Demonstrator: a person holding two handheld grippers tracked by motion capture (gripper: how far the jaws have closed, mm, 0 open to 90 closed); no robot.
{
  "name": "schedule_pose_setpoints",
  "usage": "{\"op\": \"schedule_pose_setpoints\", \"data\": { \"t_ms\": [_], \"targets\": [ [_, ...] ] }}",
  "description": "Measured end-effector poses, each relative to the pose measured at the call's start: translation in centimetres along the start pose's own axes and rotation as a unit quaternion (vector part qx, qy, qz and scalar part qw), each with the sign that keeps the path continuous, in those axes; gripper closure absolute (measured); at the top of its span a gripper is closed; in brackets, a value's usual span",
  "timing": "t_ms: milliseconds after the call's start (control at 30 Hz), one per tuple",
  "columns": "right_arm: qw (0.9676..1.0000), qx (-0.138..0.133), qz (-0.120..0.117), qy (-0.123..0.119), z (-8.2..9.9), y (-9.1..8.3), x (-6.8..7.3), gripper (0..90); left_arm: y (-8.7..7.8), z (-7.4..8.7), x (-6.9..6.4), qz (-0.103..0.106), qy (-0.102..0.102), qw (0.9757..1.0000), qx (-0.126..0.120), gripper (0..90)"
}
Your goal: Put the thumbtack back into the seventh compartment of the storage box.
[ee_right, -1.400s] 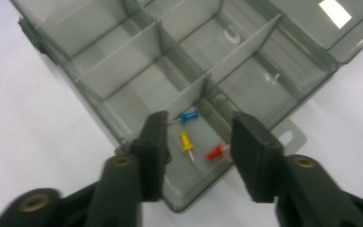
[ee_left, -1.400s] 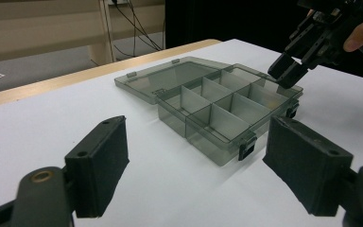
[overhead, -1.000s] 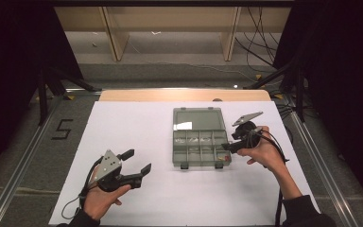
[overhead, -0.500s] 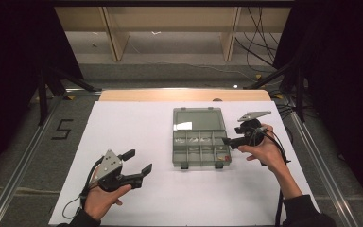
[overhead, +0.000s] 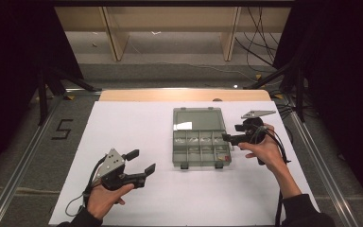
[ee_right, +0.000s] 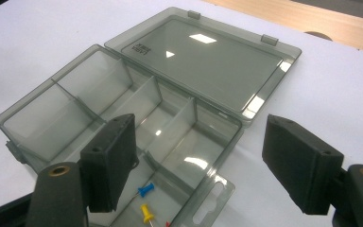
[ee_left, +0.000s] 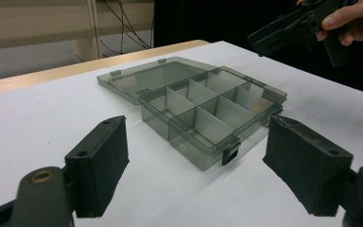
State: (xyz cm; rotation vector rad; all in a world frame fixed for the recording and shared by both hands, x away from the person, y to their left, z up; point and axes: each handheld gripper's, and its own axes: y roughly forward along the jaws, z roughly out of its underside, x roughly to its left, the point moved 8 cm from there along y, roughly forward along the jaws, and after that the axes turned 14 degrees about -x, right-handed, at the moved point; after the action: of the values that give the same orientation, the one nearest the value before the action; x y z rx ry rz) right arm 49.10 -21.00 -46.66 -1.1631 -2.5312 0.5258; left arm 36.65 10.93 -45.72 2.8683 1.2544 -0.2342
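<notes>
My right tool (overhead: 230, 137) hangs over the near right corner of the open box (overhead: 201, 142) mid-table (overhead: 137, 127), jaws spread and just been opening, nothing between them; blue pin (ee_right: 145, 190) and yellow pin (ee_right: 146, 213) lie in the compartment under it. Lid (ee_right: 208, 61) lies flat on the far side. My left tool (overhead: 139, 163) sits well apart at near left, jaws spread wide, empty, aimed at the box
</notes>
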Motion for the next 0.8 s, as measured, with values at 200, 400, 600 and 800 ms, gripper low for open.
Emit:
{"op": "schedule_pose_setpoints", "data": {
  "t_ms": [200, 400, 600, 800],
  "targets": [
    [0.9999, -0.006, -0.004, 0.01, 0.0, 0.3, -0.4, 27.5, 0.9, 0.3, -0.6, 0.007, -0.017, 0.9998, 0.01, 21.3],
    [0.9998, -0.009, -0.004, 0.018, -0.1, 0.5, -0.7, 27.5, 2.0, 0.4, -1.2, 0.018, -0.018, 0.9995, 0.019, 21.6],
    [0.9996, -0.01, -0.001, 0.027, -0.1, 0.6, -1.0, 27.5, 3.3, 0.8, -1.9, 0.029, -0.021, 0.9988, 0.033, 24.0],
    [0.9992, -0.015, -0.003, 0.037, -0.2, 0.9, -1.4, 27.1, 4.5, 1.1, -2.0, 0.03, -0.023, 0.998, 0.051, 26.1]
  ]
}}
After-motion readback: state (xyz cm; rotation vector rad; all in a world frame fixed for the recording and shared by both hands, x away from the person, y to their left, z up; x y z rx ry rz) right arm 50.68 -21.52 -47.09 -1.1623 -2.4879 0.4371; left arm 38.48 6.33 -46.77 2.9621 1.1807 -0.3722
